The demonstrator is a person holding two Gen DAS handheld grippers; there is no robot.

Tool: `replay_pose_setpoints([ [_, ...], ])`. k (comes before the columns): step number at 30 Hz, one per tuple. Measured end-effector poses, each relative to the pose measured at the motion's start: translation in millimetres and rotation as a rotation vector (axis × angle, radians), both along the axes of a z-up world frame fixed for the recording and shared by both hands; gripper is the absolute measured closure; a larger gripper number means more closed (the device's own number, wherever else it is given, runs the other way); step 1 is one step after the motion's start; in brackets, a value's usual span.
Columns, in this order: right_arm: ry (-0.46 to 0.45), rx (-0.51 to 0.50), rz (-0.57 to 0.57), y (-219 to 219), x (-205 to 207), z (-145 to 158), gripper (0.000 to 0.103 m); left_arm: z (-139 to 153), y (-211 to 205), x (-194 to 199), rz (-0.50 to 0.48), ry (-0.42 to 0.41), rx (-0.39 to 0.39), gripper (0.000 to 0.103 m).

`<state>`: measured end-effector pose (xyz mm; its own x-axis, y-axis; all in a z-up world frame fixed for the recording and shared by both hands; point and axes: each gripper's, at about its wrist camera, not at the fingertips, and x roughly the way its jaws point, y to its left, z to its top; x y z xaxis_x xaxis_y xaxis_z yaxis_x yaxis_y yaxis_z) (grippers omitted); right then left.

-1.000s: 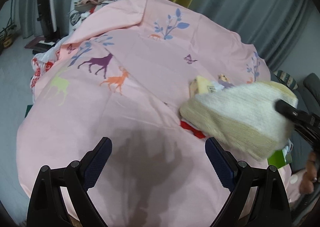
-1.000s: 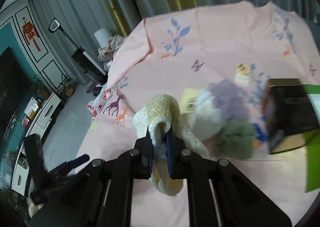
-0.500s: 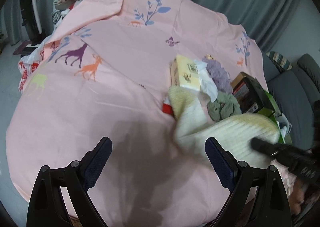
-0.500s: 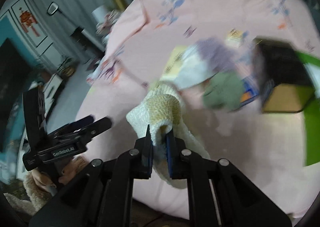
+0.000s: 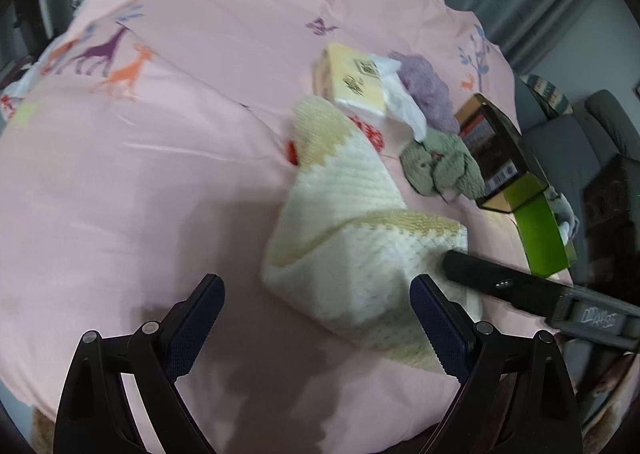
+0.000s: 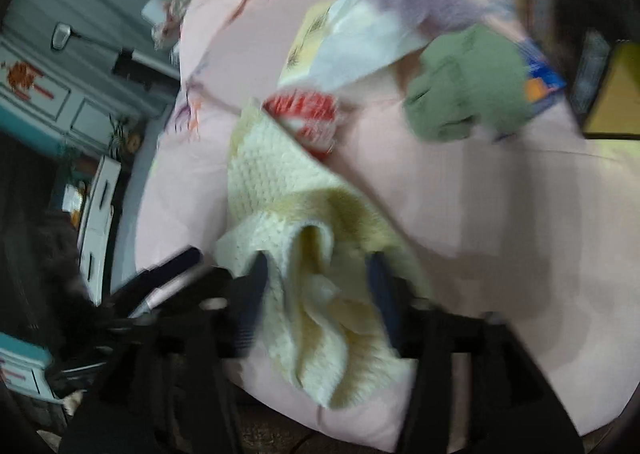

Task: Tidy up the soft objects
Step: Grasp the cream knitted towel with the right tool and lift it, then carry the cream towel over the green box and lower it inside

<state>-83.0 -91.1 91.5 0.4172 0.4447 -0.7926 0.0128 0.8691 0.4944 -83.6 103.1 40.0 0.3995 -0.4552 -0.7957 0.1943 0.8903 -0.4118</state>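
Right gripper: jaws have just been opening, cream knit towel loose between them, on the pink sheet lower centre. Left gripper spread, empty, nearer the towel's lower-left edge. Long axis runs upper-centre to lower-right.

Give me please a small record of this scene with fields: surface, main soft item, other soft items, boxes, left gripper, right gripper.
surface: pink sheet with animal prints
main soft item: cream knitted cloth, lying on the sheet
other soft items: green cloth, purple fluffy item
boxes: yellow tissue box, dark box
left gripper: open, empty
right gripper: jaws just opened, cloth between them, not pinched
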Motion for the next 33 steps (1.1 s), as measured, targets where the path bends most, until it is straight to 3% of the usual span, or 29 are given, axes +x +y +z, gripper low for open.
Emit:
replay_pose_setpoints([
  [3, 0.010, 0.005, -0.055, -18.0, -10.2, 3.4, 0.028, -8.9, -9.0, 3.1, -0.017, 0.018, -0.009, 0.015],
  [10, 0.128, 0.197, -0.053, -23.3, -22.7, -32.7, 0.028, -11.5, -24.5, 7.7, -0.047, -0.008, 0.023, 0.022],
  [11, 0.124, 0.204, -0.058, -19.8, -19.7, -36.3, 0.030, -11.9, -26.0, 8.9, -0.052, -0.008, 0.021, 0.032],
  [13, 0.108, 0.216, -0.067, -17.5, -17.7, -36.8, 0.039, -13.7, -27.2, 12.0, -0.062, 0.003, 0.012, 0.039],
  [15, 0.128, 0.275, -0.079, -16.6, -10.7, -42.3, 0.050, -12.9, -28.3, 12.5, -0.088, 0.007, -0.007, 0.061],
  [16, 0.144, 0.306, -0.082, -16.0, -5.3, -45.3, 0.051, -13.9, -28.9, 12.7, -0.107, 0.025, -0.036, 0.064],
  [19, 0.164, 0.413, -0.054, -11.2, 4.3, -52.5, 0.057, -9.8, -34.2, 8.0, -0.134, -0.001, -0.021, 0.069],
  [21, 0.180, 0.420, -0.055, -6.4, 5.3, -55.0, 0.059, -4.7, -37.7, 3.9, -0.146, -0.008, -0.010, 0.072],
  [26, 0.108, 0.469, -0.051, -15.1, -1.7, -34.2, 0.064, 23.2, -42.3, -5.9, -0.153, -0.073, 0.003, 0.073],
  [33, -0.085, 0.471, -0.095, -63.6, -27.5, 28.5, 0.065, 86.5, -83.5, -19.1, -0.221, -0.239, 0.007, 0.073],
])
